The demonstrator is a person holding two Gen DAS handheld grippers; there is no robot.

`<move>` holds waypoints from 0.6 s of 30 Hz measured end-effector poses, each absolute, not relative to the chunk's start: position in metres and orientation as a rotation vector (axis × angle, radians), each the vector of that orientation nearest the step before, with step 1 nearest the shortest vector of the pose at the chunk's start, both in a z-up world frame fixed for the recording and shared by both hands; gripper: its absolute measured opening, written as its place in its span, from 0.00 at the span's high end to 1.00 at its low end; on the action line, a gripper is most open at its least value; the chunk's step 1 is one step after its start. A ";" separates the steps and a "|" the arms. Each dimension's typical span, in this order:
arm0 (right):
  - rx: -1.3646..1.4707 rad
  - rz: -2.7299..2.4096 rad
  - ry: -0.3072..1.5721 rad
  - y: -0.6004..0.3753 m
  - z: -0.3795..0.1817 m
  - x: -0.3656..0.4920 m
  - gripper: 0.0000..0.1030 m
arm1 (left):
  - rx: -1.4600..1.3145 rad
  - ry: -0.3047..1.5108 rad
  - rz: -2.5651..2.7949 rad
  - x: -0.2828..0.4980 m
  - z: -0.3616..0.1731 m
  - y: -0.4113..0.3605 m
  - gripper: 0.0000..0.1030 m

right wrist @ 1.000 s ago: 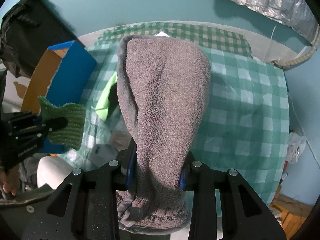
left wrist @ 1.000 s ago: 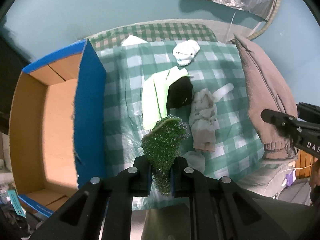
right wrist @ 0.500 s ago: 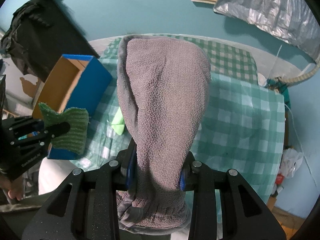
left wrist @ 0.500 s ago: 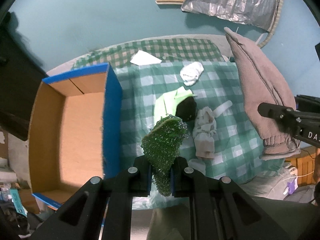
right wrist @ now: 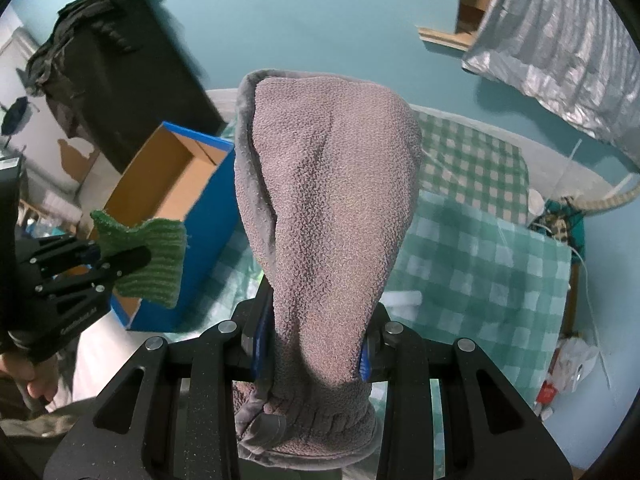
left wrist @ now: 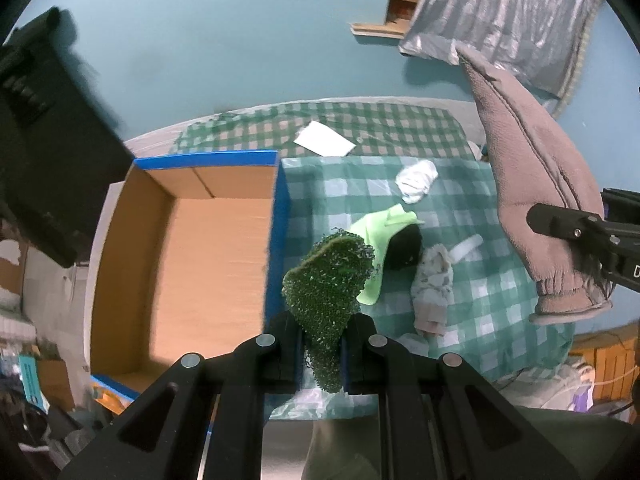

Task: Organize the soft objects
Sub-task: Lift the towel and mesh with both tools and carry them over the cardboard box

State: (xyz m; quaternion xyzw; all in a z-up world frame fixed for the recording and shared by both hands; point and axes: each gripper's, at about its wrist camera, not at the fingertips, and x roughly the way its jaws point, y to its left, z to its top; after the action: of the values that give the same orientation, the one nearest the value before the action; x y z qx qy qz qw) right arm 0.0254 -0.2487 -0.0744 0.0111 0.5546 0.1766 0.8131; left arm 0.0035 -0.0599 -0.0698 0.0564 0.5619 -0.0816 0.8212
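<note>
Above the checked cloth (left wrist: 472, 280), left tool (left wrist: 322, 354) pinches green cloth (left wrist: 328, 280); right tool (right wrist: 312, 356) clamps grey mitt (right wrist: 328, 200).

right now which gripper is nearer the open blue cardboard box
Left. The left gripper, clamping the green knitted cloth, sits beside the open blue cardboard box; the right gripper, holding the grey fleece mitt, is farther off.

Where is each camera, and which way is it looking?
Left wrist: sits on the left gripper, looking along its fingers, which pinch a green knit cloth, down at the checkered bed and open cardboard box.
Right wrist: sits on the right gripper, facing a grey fleece mitten it pinches; the person's hand shows at the left.
Shared: both see the box, the bed, and each other's gripper with its load.
</note>
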 end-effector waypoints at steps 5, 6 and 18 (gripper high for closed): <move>-0.005 0.428 1.175 -0.229 -0.070 0.032 0.68 | 0.091 1.185 -0.134 0.002 -0.063 -0.044 0.87; -0.009 0.435 1.174 -0.227 -0.070 0.032 0.68 | 0.088 1.183 -0.124 0.002 -0.062 -0.040 0.87; -0.083 0.561 1.173 -0.170 -0.070 0.048 0.68 | 0.016 1.173 0.004 0.000 -0.060 0.010 0.87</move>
State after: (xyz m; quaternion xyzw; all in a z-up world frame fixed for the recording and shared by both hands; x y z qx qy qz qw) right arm 0.0484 -0.1702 -0.0698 -0.0388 0.5459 0.2611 0.7952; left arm 0.0003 0.0104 -0.0597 0.0077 0.5534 0.0019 0.8329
